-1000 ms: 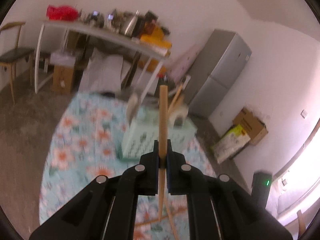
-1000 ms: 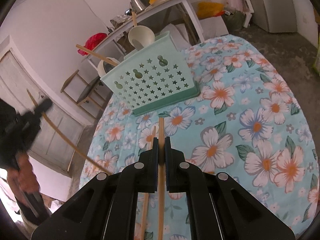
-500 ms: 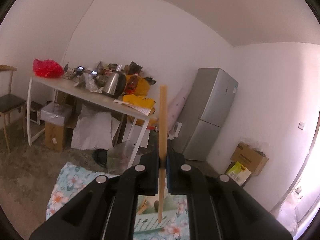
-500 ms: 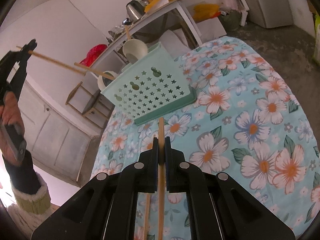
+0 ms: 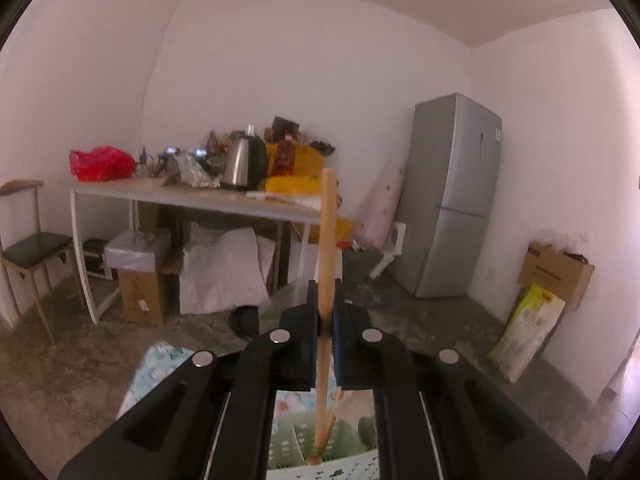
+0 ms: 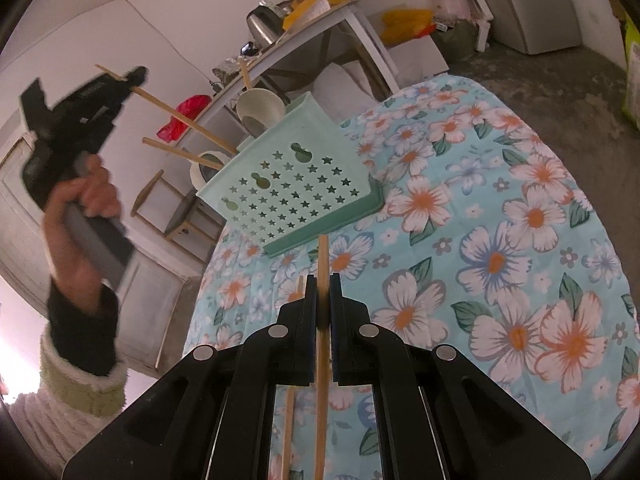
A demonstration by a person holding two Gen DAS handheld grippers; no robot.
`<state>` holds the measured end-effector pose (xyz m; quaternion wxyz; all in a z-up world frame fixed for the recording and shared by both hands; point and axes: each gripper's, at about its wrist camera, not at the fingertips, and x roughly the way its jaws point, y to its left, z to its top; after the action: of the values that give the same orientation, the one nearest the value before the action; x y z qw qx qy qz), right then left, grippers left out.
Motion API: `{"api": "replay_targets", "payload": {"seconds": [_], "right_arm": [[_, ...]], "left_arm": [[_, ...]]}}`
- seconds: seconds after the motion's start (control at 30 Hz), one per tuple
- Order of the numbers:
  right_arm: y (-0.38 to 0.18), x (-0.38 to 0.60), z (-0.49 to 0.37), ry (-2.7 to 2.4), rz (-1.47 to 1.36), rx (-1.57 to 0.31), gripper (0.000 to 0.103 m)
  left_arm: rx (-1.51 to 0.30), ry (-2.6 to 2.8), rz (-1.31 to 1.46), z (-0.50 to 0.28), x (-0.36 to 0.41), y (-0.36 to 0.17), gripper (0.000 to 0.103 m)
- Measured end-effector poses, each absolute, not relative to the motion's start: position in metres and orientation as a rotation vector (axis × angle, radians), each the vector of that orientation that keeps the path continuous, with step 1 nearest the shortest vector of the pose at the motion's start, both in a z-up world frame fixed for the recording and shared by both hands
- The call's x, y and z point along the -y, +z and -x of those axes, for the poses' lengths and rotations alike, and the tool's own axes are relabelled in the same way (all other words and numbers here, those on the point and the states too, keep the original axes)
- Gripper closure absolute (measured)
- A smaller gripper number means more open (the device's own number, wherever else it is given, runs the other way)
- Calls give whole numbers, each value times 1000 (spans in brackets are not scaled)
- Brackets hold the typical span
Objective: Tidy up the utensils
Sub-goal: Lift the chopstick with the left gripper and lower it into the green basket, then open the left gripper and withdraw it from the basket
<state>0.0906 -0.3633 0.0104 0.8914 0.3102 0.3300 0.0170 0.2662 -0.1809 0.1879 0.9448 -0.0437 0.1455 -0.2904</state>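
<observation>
Here, each claw clamps chopstick: left claw [image 5: 325, 312], right claw [image 6: 322, 300].

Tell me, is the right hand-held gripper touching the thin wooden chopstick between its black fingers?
Touching. In the right wrist view the right hand-held gripper is shut on the thin wooden chopstick, no gap at either side.

The left claw [image 5: 325, 316] is clamped on a wooden chopstick [image 5: 327, 240] that stands nearly upright, its lower end down inside a pale green basket [image 5: 344, 462] at the bottom edge. A corner of flowered cloth [image 5: 160, 360] shows at lower left. Beyond stands a white desk [image 5: 192, 196] carrying a steel kettle [image 5: 244, 160] and a red bag [image 5: 100, 162], with a grey fridge [image 5: 456, 200] to its right and a chair [image 5: 28, 248] on the far left.
</observation>
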Motion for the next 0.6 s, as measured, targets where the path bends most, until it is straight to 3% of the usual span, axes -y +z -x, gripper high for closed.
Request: {"api": "replay_targets", "payload": {"seconds": [0.07, 0.2, 0.6], "right_arm": [[11, 363, -89, 35, -643, -686, 99], [12, 362, -87, 37, -637, -687, 99], [18, 360, -83, 29, -600, -695, 99]], "left_arm": [[-335, -599, 89, -267, 181, 177, 96], [-357, -612, 117, -260, 173, 171, 66], [-311, -668, 70, -188, 153, 189, 28]]}}
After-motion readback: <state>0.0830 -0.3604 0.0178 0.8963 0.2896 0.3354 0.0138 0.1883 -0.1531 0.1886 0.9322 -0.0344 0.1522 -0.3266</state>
